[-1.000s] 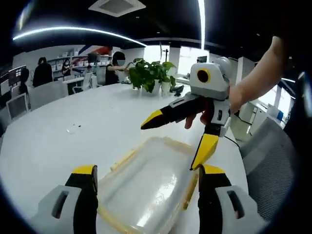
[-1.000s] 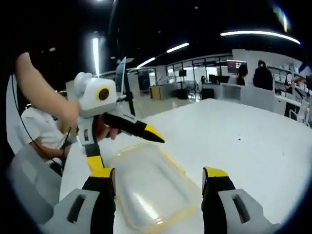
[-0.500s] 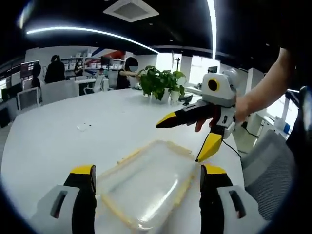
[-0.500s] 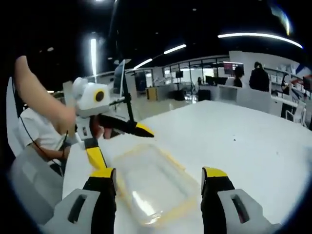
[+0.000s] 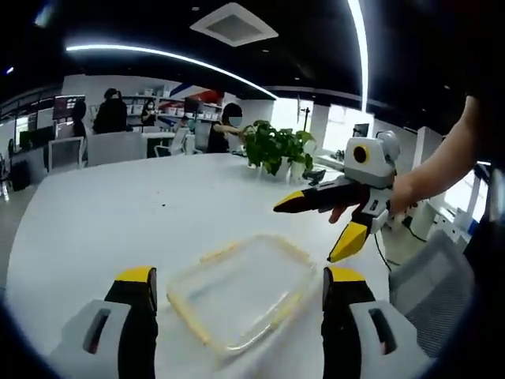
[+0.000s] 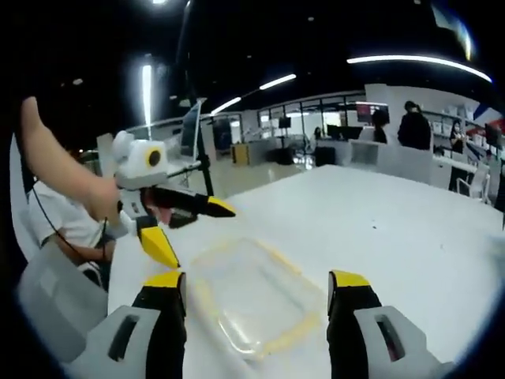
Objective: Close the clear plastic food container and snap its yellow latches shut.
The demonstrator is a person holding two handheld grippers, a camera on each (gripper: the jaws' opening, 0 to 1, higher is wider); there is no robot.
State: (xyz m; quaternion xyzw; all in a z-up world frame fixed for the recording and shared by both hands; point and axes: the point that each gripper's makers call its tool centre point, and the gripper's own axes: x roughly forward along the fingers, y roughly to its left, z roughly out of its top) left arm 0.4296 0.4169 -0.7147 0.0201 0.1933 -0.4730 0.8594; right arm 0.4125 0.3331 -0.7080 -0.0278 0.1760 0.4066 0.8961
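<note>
Both grippers have pulled back from the container (image 5: 241, 296), which lies closed on the white table (image 5: 102, 225) just ahead of my left gripper (image 5: 237, 316), jaws spread. Beyond it my right gripper (image 5: 335, 225) hovers agape; farther off stands a potted plant (image 5: 276, 146).

White table (image 5: 118, 213) (container (image 5: 241, 290), plant (image 5: 276, 148))

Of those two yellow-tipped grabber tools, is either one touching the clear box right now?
Neither. The left gripper and right gripper, both with jaws spread, hang above the clear container, which lies alone on the white table.
</note>
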